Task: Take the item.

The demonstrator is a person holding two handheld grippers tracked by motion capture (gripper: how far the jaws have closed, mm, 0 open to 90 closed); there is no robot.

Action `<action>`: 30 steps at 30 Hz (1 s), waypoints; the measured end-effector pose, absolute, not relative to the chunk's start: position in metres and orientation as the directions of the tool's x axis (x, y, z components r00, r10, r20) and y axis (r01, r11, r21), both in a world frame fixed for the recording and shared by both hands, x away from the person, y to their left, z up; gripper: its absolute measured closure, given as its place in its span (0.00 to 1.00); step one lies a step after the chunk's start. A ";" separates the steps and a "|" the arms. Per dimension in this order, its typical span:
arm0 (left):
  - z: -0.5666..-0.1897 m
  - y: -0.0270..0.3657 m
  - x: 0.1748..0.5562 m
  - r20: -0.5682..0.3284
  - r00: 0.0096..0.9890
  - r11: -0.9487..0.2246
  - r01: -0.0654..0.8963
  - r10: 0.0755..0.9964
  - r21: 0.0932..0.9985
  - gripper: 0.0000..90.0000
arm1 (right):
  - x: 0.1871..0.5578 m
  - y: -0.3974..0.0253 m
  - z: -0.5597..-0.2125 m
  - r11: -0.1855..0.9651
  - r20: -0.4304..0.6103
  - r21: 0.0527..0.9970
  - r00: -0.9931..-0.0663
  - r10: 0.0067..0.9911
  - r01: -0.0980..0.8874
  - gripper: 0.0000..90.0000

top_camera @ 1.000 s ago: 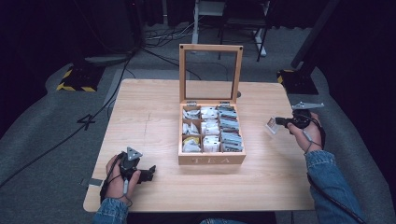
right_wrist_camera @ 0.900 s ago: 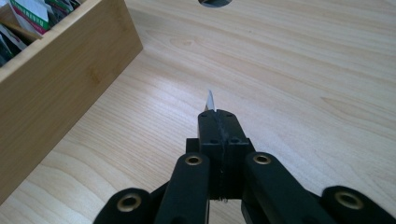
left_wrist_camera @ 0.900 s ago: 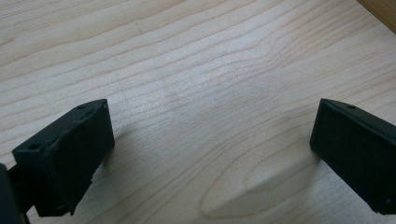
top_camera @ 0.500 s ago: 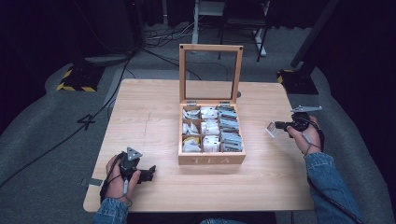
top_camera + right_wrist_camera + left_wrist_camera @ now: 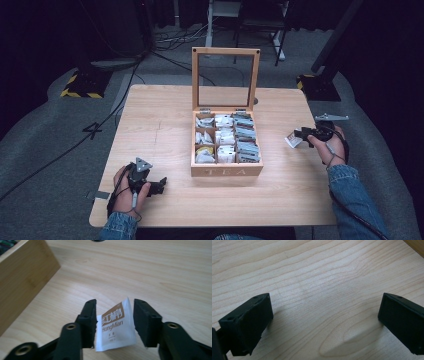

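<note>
An open wooden tea box point(image 5: 226, 170) stands mid-table, its glass lid point(image 5: 225, 52) upright and its compartments full of sachets. My right gripper point(image 5: 299, 137) is low over the table to the right of the box. In the right gripper view its jaws point(image 5: 115, 305) stand apart, and a white and brown tea sachet point(image 5: 115, 326) lies face up between them, its edges at both pads. The same sachet point(image 5: 292, 141) shows at the jaw tips in the high view. Near the front left corner my left gripper point(image 5: 161, 185) rests open on bare wood point(image 5: 325, 305).
The box's side wall point(image 5: 22, 277) rises to the left of the right gripper. The table point(image 5: 150, 125) has bare wood to the left of the box and along the front edge. Cables, stands and a chair sit on the dark floor behind.
My right gripper has come down and slightly nearer with the sachet, and its jaws now stand apart around it. The left gripper has stayed still.
</note>
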State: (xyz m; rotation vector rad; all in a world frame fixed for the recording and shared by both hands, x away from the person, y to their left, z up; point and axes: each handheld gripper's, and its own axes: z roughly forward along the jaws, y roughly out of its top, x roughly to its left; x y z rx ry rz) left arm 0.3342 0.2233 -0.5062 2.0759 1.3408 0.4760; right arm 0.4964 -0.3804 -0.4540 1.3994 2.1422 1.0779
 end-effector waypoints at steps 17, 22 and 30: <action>-0.506 0.223 0.334 -0.029 0.421 -0.297 0.685 0.907 0.665 0.00 | 0.474 -0.376 -0.430 0.183 0.125 0.827 -0.491 0.862 0.532 0.48; -0.506 0.224 0.333 -0.020 0.428 -0.308 0.680 0.904 0.665 0.00 | 0.457 -0.368 -0.422 0.196 0.146 0.828 -0.540 0.829 0.525 0.48; -0.506 0.224 0.331 -0.028 0.431 -0.306 0.683 0.902 0.663 0.00 | 0.425 -0.350 -0.413 0.229 0.164 0.840 -0.634 0.756 0.492 0.47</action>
